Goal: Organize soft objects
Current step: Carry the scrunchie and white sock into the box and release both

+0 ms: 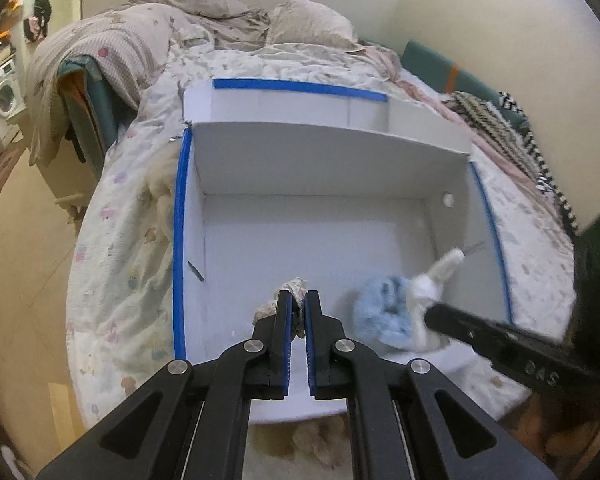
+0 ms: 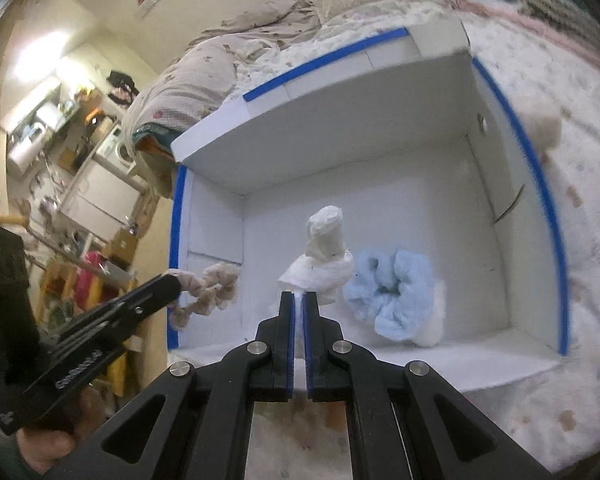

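I was working over a white cardboard box point(image 1: 320, 168) with blue-taped edges, which sat open on a bed point(image 1: 112, 248) covered in a pale printed sheet. My left gripper point(image 1: 298, 300) was clenched on a beige frilly scrunchie point(image 2: 208, 288), which hung from its tips over the near left part of the box. My right gripper point(image 2: 299, 300) was clenched on a white rolled cloth point(image 2: 324, 256), held over the middle of the box floor and not yet set down, as far as I could tell. A light blue fluffy scrunchie point(image 2: 396, 292) already lay inside the box, toward its right side, with what looked like another white soft piece under its edge. I judged the task partly done: one or two soft things were in the box, two more were in my grip and about to go in. A fuzzy cream item point(image 2: 544, 128) lay on the bed just outside the right wall of the box, seemingly left to collect.
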Action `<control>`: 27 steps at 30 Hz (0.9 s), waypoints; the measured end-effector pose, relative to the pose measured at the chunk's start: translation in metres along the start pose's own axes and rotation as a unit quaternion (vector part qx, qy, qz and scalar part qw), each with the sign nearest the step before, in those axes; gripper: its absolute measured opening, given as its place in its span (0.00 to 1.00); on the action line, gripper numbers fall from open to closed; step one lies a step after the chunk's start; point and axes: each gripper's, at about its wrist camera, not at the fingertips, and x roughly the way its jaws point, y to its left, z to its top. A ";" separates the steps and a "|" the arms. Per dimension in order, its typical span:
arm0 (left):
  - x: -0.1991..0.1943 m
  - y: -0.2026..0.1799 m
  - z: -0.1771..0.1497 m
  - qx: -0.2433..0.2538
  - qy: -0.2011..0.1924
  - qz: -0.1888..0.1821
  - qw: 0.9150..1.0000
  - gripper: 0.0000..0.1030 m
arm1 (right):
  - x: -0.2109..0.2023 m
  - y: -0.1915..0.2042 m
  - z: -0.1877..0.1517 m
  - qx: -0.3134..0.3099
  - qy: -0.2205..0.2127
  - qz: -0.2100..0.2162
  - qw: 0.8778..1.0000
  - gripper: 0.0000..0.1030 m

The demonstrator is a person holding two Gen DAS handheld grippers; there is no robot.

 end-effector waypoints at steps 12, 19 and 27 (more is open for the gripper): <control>0.047 -0.007 -0.011 0.016 0.029 0.011 0.999 0.06 | 0.042 -0.021 -0.006 0.020 0.040 -0.035 0.998 0.06; 0.057 -0.017 -0.016 0.033 0.043 0.019 0.998 0.06 | 0.048 -0.023 -0.006 0.027 0.057 -0.048 0.997 0.06; 0.064 -0.019 -0.016 0.034 0.050 0.015 0.998 0.06 | 0.057 -0.025 -0.005 0.026 0.074 -0.059 0.995 0.06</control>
